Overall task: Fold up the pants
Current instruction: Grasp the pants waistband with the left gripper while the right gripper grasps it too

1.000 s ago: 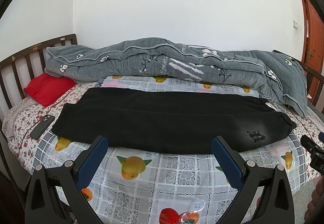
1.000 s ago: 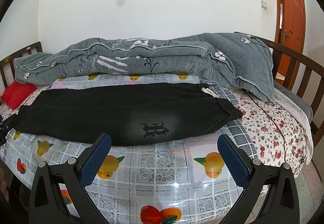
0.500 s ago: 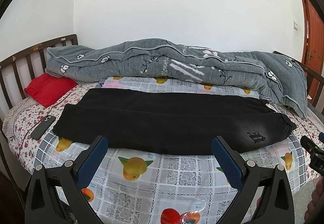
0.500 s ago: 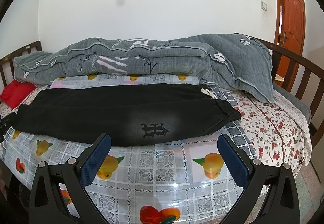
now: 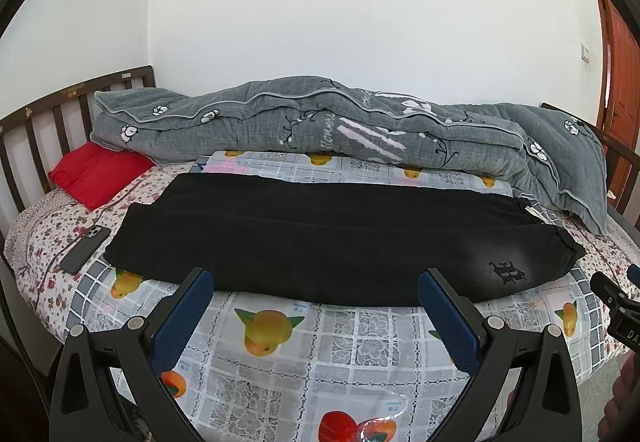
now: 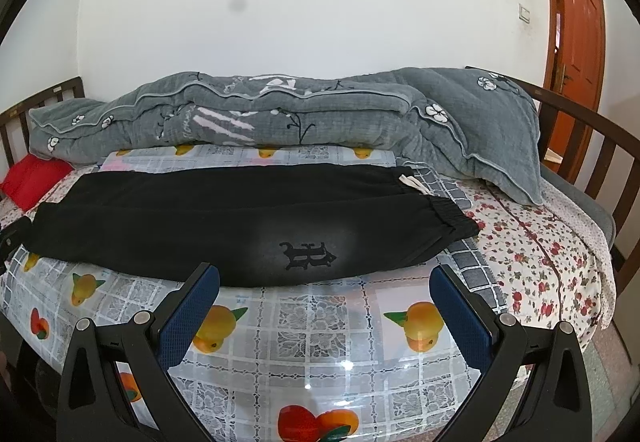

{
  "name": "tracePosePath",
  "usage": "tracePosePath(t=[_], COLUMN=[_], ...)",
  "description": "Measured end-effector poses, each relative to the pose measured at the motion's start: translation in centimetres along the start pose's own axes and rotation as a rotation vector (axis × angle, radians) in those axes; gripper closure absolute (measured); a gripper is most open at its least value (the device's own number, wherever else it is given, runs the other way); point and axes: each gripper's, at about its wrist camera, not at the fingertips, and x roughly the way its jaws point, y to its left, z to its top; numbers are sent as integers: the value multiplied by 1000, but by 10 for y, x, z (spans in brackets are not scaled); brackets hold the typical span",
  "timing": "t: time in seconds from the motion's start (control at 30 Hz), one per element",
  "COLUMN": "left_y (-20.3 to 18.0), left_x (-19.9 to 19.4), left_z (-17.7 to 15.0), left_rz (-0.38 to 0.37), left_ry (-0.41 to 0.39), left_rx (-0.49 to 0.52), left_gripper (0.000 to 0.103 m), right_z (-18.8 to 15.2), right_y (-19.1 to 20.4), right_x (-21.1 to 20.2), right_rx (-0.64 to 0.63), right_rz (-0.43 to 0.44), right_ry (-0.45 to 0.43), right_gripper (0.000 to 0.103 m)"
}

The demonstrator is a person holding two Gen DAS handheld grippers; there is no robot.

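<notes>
Both grippers, left [image 5: 316, 296] and right [image 6: 326, 292], gape empty near the bed's [image 5: 352, 338] front edge, short of the pants [image 5: 320, 238].

Bed [image 5: 48, 262] w/ fruit-print cover [image 5: 360, 342]: black pants [image 5: 320, 238], grey quilt [image 5: 320, 126], red pillow [image 5: 96, 174], phone [image 5: 85, 249].

Black pants [image 5: 328, 238] lie flat, folded lengthwise with one leg on the other, stretched left-right across the fruit-print cover. Elastic waistband with white drawstring at right end, cuffs at left. Dark gothic emblem near waistband on front edge.
</notes>
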Motion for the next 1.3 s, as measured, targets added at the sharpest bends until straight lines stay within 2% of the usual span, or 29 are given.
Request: tracePosePath(t=[0.33,0.43,0.63,0.8,0.93,1.03,1.13,1.3], left_y=[3,9,26,57,85,106,119,146], left_x=[10,31,84,120,146,157,161,189], left_z=[0,-9,-39,-64,-78,-87,-86,-75], left_rz=[-5,-9,8,-4,-43,-83,-106,-116], left_ry=[5,28,137,194,224,207,158,177], left_rx=[-12,-47,-87,-139,-217,-291,-330,-464], left_gripper=[0,0,0,2,12,16,16,16], right_z=[-3,-12,-39,-57,-62,-61,-61,-56], right_y=[5,9,9,-4,-19,-34,-53,-88], right_x=[13,29,92,118,136,146,153,169], right_rx=[18,7,14,12,16,55,117,271], right_rz=[1,20,40,-23,-45,-19,24,92], right_ry=[6,16,176,161,170,192,194,187], right_gripper=[0,0,0,1,13,19,20,19])
